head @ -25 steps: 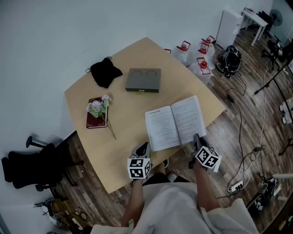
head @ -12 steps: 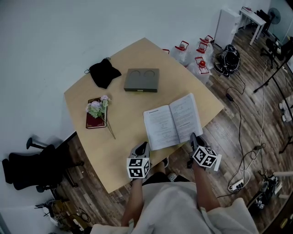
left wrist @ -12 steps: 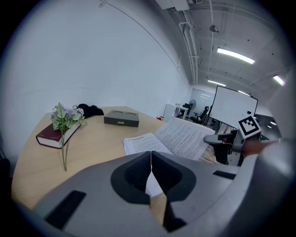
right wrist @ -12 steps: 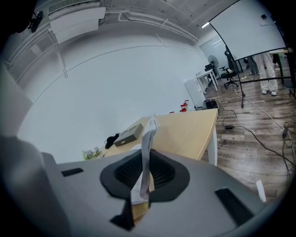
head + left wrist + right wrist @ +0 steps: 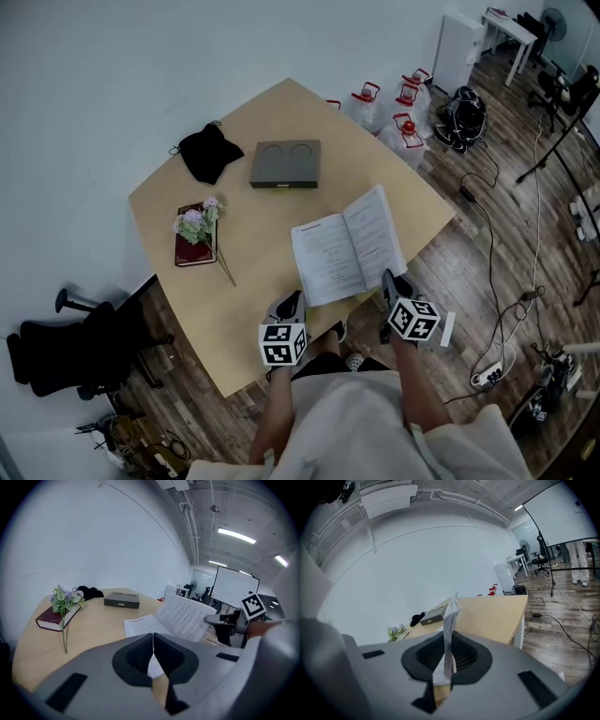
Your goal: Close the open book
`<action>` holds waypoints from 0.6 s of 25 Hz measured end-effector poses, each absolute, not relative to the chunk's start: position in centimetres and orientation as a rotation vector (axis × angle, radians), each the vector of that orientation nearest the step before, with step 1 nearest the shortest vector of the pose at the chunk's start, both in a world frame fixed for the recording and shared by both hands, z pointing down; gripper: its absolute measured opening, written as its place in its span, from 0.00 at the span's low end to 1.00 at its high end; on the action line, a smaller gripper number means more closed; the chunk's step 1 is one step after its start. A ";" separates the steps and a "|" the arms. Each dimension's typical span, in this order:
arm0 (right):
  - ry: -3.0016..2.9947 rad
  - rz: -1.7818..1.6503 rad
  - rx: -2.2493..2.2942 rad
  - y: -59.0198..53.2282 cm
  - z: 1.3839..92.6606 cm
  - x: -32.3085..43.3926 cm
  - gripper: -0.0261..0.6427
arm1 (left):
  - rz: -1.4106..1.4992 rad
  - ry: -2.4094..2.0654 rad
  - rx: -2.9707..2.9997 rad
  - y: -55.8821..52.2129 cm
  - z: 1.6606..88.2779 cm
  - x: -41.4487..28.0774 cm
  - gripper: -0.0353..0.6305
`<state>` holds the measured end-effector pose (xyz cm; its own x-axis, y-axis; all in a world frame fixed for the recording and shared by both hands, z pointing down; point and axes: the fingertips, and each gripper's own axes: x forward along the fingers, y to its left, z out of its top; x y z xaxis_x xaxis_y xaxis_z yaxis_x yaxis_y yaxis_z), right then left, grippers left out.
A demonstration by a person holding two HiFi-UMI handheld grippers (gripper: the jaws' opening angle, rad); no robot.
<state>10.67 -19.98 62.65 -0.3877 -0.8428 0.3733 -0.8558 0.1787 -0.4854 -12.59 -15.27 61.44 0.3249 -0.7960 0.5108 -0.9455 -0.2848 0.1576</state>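
The open book lies near the front right edge of the tan table. Its left page is flat and its right half is tilted up. My right gripper is shut on the near edge of that right half. In the right gripper view the pages stand edge-on between the pads of the right gripper. My left gripper hovers at the table's front edge, left of the book, shut and empty. In the left gripper view the left gripper points at the book.
A grey box, a black pouch and a dark red book with flowers on it sit on the far and left parts of the table. Water jugs and cables lie on the floor to the right. An office chair stands at the left.
The right gripper has risen a little and rolled, tilting the book's right half further up. The left gripper has stayed in place.
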 end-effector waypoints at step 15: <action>-2.434 0.976 1.666 -19.5 62.2 9.2 0.11 | 0.468 -1.543 2.174 -15.0 61.0 -12.8 0.09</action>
<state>9.24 -19.53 62.17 -0.4244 -0.8289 0.3643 -0.8509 0.2276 -0.4734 -12.82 -15.00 61.03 0.3230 -0.8004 0.5051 -0.9461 -0.2871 0.1501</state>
